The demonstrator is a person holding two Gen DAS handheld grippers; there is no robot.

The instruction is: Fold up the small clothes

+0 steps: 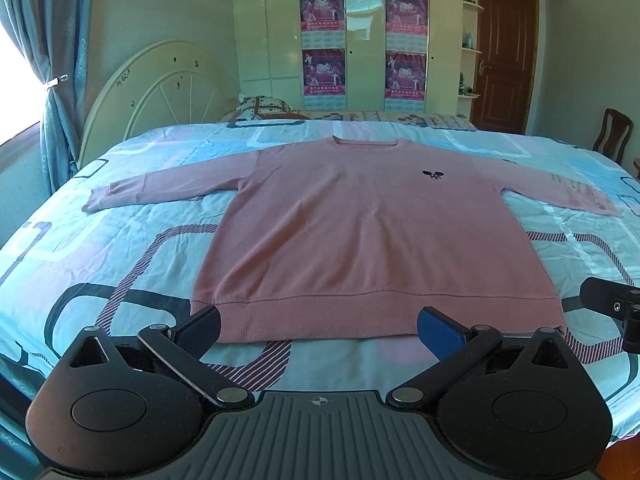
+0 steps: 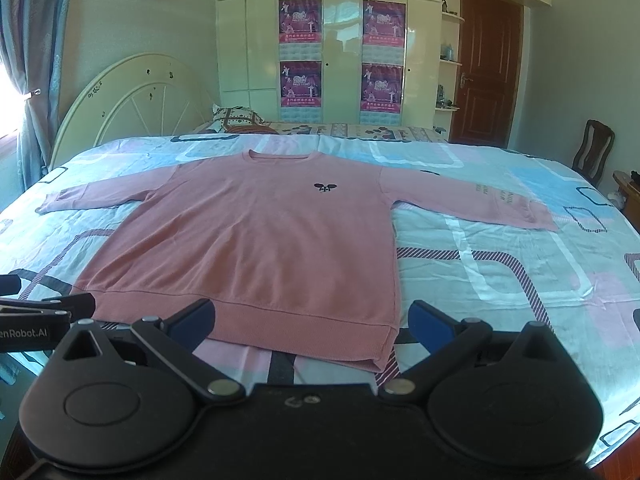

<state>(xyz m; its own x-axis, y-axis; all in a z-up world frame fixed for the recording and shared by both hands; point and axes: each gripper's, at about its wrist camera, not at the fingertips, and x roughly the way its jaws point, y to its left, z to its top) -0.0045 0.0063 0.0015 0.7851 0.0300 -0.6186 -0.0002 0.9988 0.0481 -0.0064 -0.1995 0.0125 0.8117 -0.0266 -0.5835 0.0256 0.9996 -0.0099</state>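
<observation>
Pink long-sleeved sweater [image 1: 360,232], flat, sleeves spread, on bed

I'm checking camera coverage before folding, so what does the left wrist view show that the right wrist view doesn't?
Only the left wrist view shows the left gripper head-on, open over the hem, with the sweater's left hem corner unobstructed.

Only the right wrist view shows the right gripper head-on, open, with the right hem corner between its fingers.

Both show the pink sweater spread flat, sleeves out, on the patterned bedspread, with the wardrobe and brown door behind.
</observation>
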